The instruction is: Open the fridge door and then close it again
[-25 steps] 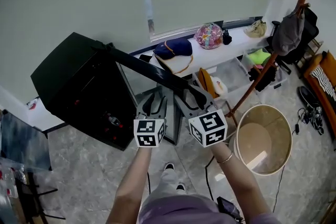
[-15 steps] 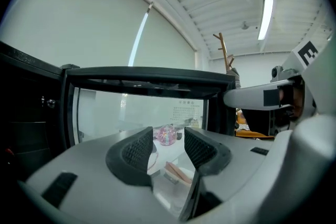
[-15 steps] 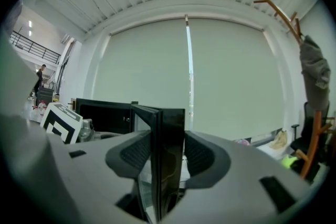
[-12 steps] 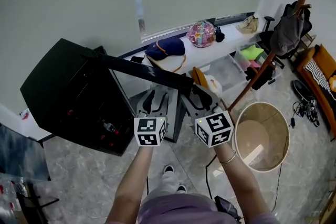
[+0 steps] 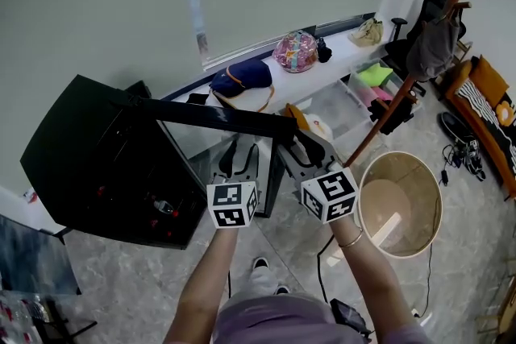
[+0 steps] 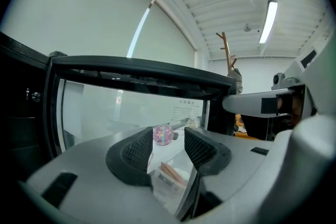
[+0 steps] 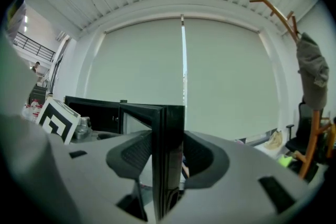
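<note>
Fridge door (image 5: 201,113) stands open from the black fridge (image 5: 97,165). Rigid and glass-paned, it likely swings lightly; its free edge gives the best hold. The right claw (image 7: 167,157) pinches that edge. The left claw (image 6: 168,145) is spread and empty, facing the glass.

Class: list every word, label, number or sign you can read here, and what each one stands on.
Nothing can be read.
White notice at the fridge door glass: print too small and blurred.
Left marker cube and right marker cube: square patterns only, no letters.
</note>
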Demonstrator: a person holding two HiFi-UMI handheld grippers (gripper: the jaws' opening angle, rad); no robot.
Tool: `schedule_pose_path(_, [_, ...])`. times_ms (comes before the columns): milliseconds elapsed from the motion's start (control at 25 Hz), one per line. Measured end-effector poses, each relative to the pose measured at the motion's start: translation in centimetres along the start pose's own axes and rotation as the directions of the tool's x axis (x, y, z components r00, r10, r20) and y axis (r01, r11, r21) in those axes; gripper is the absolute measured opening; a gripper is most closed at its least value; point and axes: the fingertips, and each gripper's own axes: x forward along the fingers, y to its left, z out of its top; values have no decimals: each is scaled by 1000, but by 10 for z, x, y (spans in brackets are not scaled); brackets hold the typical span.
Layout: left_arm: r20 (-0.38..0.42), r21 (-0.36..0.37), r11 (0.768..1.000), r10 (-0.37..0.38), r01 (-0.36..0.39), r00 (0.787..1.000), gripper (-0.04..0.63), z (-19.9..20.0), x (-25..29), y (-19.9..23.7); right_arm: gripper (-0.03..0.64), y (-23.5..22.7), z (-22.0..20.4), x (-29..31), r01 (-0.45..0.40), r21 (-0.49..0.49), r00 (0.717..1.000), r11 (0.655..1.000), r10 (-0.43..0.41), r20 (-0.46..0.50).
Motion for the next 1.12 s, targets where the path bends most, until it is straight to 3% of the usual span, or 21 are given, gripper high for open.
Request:
schedule_pose_path(720, [9, -29, 999, -30, 30, 1000, 164, 6, 45, 14, 166, -43, -4, 49, 29, -33, 999, 999, -28, 26])
schedule_pose_path(920, [13, -14, 1000, -7, 7, 1000, 163, 8, 59, 16, 161, -56, -6, 62, 2, -39, 1000, 999, -1, 30])
schedule_pose_path(1120, [13, 8, 998, 62, -62, 998, 163, 9, 70, 19, 150, -66, -17, 74, -73, -39, 997, 997, 73, 4])
